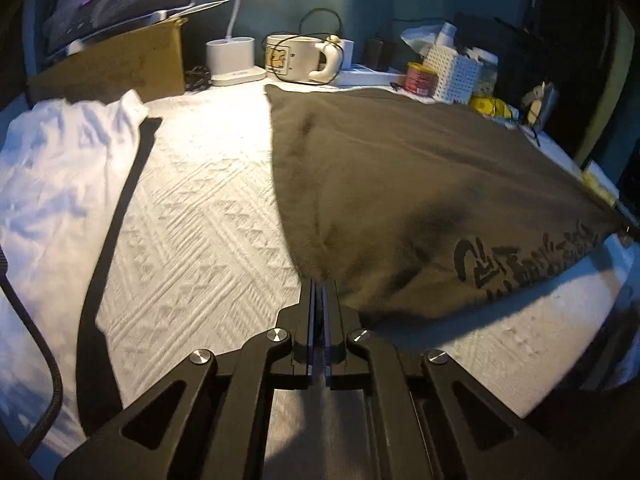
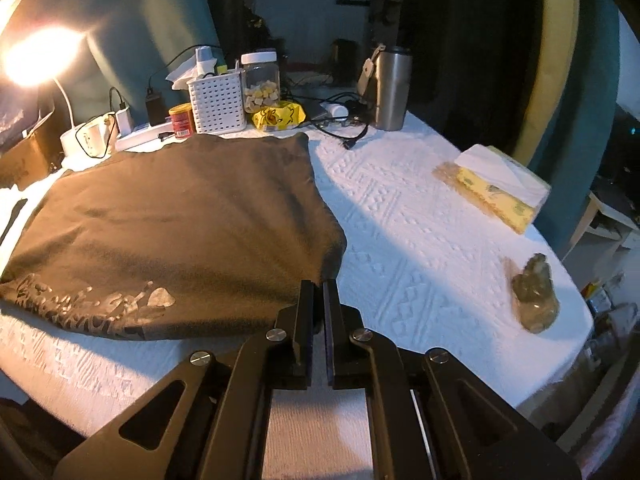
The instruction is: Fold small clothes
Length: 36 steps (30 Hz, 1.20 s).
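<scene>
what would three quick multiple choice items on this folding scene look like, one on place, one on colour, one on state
1. Where does the white garment lie relative to the dark garment in the left wrist view?
A. on top of it
B. to its left, apart
C. under it

2. What colour is the small can beside the white basket?
A. blue
B. green
C. red

3. How do the jaws of the left gripper stand?
A. wide open above the cloth
B. shut on a near corner of the dark garment
C. shut on the white garment

Answers:
1 B, bare tablecloth shows between them.
2 C, its body is red with a yellow lid.
3 B, the jaws meet where the dark cloth's corner runs in.
</scene>
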Tool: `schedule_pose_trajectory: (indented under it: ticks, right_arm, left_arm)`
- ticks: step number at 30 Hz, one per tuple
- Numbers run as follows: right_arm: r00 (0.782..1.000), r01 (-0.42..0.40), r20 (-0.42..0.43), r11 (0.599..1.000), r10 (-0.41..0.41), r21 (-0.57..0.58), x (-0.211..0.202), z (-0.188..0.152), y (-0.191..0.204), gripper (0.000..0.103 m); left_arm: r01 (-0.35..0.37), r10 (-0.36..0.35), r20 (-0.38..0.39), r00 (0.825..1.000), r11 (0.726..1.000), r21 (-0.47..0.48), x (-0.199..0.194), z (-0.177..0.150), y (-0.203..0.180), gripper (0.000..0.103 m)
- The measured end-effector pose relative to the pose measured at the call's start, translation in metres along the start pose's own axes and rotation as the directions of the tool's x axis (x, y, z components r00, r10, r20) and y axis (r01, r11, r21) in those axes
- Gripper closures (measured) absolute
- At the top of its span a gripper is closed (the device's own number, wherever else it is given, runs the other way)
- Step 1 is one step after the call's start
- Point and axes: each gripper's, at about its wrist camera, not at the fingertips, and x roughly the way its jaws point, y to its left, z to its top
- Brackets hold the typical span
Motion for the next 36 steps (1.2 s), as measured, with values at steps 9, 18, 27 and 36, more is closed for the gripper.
schedule_pose_trajectory:
  ticks: [9,18,27,36]
  right_arm:
    - [0.999,0.033,-0.030,0.999,-0.033,-0.014,-0.021,-0.014,-0.004,0.098]
    - [0.996,0.023,-0.089,0.999,-0.020,0.031,0.000,-0.034,-0.012,0.098]
    - [0.994,-0.016,-0.104,0.997,0.023,0.073,0.015,-0.041,-0.019,0.098]
    - [0.993,-0.076,-0.085,0.988,0.088,0.133,0.016,-0.043,-0.032,0.098]
  left_arm:
    - [0.020,-0.019,-0.048,0.999,1.000,0.017,-0.027,-0.006,-0.005,0.101]
    - [-0.017,0.023,-0.102,0.995,0.998,0.056,-0.015,-0.016,-0.011,0.101]
    - [-0.041,0.055,-0.100,0.993,0.990,0.133,-0.007,-0.018,-0.017,0.100]
    - [-0.065,0.076,-0.124,0.989,0.994,0.089,-0.009,-0.012,-0.017,0.097]
